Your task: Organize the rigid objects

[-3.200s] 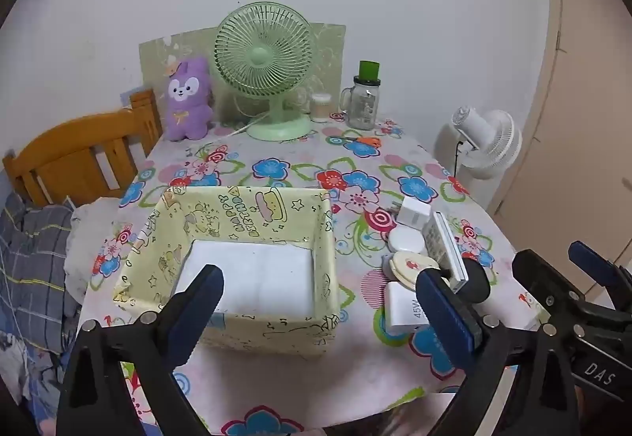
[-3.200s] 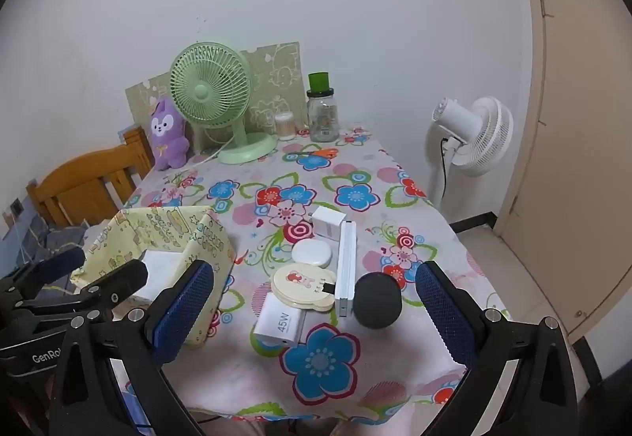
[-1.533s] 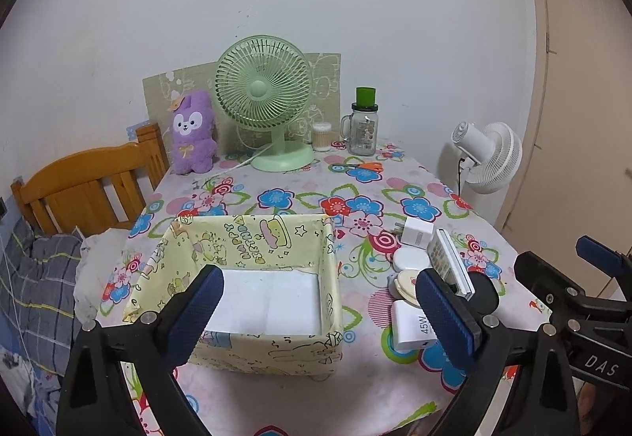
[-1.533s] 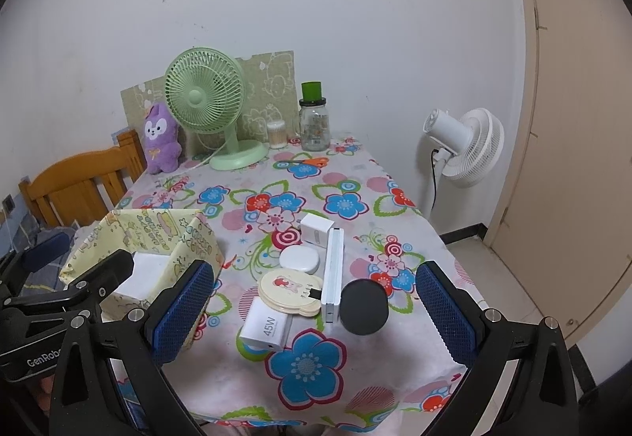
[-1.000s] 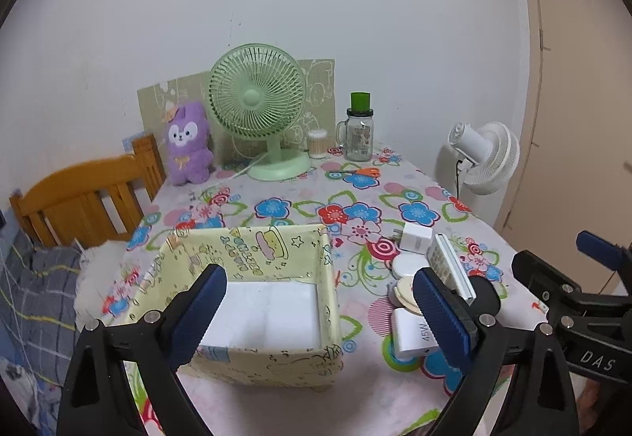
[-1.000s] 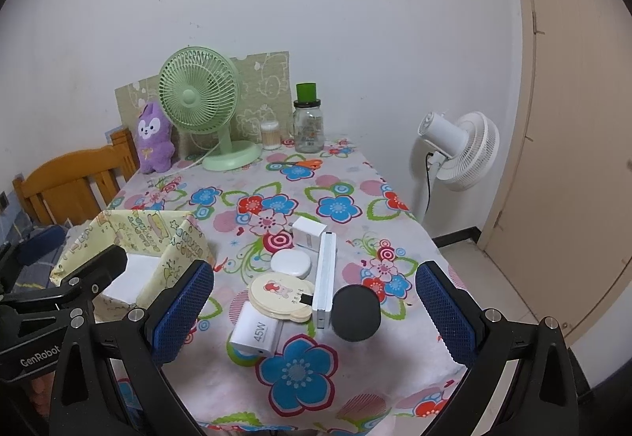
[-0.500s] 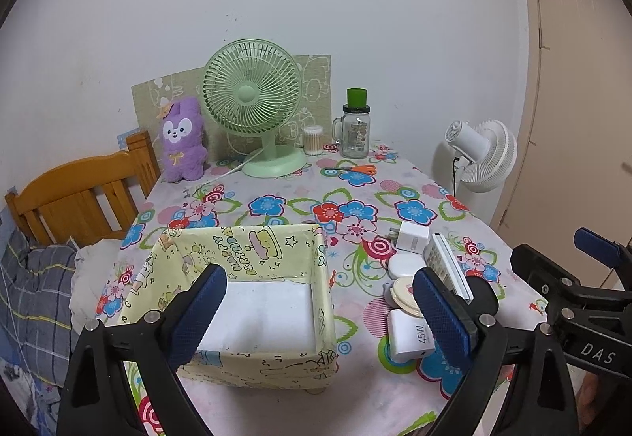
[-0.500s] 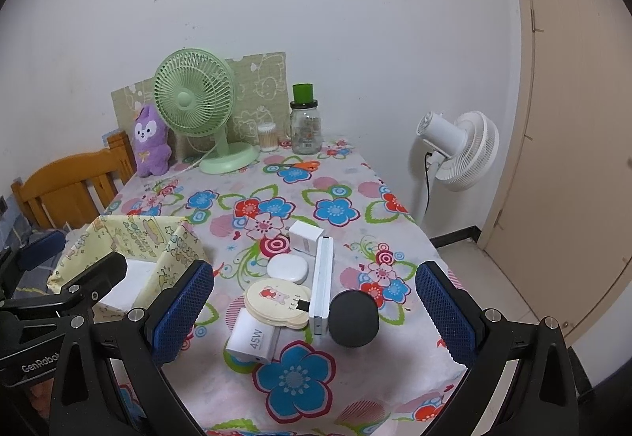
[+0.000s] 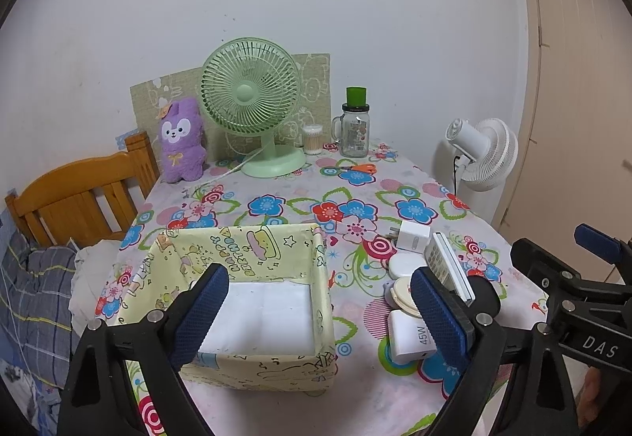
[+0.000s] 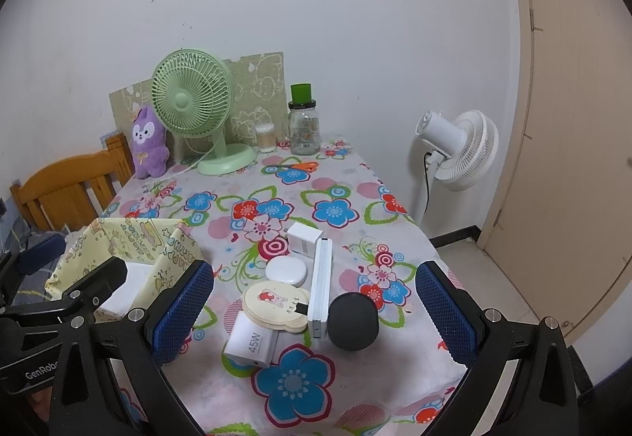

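Just starting: waiting with both grippers' jaws spread wide and pinching nothing, left gripper (image 9: 316,311) jaws just closing a little, right gripper (image 10: 314,311) too, yellow cloth box (image 9: 276,250) holding none yet, small white, cream and black things (image 10: 304,301) all lying beside it on the flowery table (image 10: 335,211).

Glossy white plastic charger (image 10: 249,344) on a floral cloth-covered table (image 10: 343,195); wooden chair (image 9: 75,195).

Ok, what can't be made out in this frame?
- Left wrist view: round cream case and 45W charger partly hidden behind the left gripper's finger.
- Right wrist view: yellow fabric box interior mostly blocked by the left gripper's arm.
- Jar label too small.
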### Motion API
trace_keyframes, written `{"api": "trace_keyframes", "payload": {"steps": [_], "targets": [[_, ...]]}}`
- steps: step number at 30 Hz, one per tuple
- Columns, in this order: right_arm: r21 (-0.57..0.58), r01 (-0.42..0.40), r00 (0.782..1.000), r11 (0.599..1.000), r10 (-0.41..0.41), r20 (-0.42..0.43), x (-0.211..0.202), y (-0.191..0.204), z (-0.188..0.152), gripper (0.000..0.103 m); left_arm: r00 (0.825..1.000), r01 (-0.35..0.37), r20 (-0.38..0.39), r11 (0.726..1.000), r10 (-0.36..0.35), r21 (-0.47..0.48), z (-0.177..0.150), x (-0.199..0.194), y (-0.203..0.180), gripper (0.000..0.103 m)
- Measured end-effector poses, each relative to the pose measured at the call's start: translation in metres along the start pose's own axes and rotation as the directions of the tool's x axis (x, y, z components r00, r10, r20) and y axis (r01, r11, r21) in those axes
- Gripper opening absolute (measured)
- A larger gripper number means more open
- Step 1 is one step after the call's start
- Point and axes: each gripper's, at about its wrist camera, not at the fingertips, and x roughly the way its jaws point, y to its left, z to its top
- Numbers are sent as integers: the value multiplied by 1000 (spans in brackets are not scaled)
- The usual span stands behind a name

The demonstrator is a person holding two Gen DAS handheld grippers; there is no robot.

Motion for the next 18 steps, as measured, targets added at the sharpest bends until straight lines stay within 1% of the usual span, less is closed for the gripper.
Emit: {"api": "trace_keyframes", "payload": {"steps": [8,14,16,18], "targets": [[4,7,1000,1000,-7,-12,6,-4,-1,102,999,21,-24,1000,-21,3,-2,8,-10,86],[-32,11,1000,999,-11,-22,12,-4,-2,87,999,34,-43,999,-33,9,-2,16,-23,79],[-40,10,1000,999,-11,-25,14,-5,-2,82,999,23,-41,999,-22,22,-3,19,-29,78],[-44,6,999,999,-7,-32,16,-6,-3,79,999,27,-44,999,-26,37,-3,21,-36,71]]}}
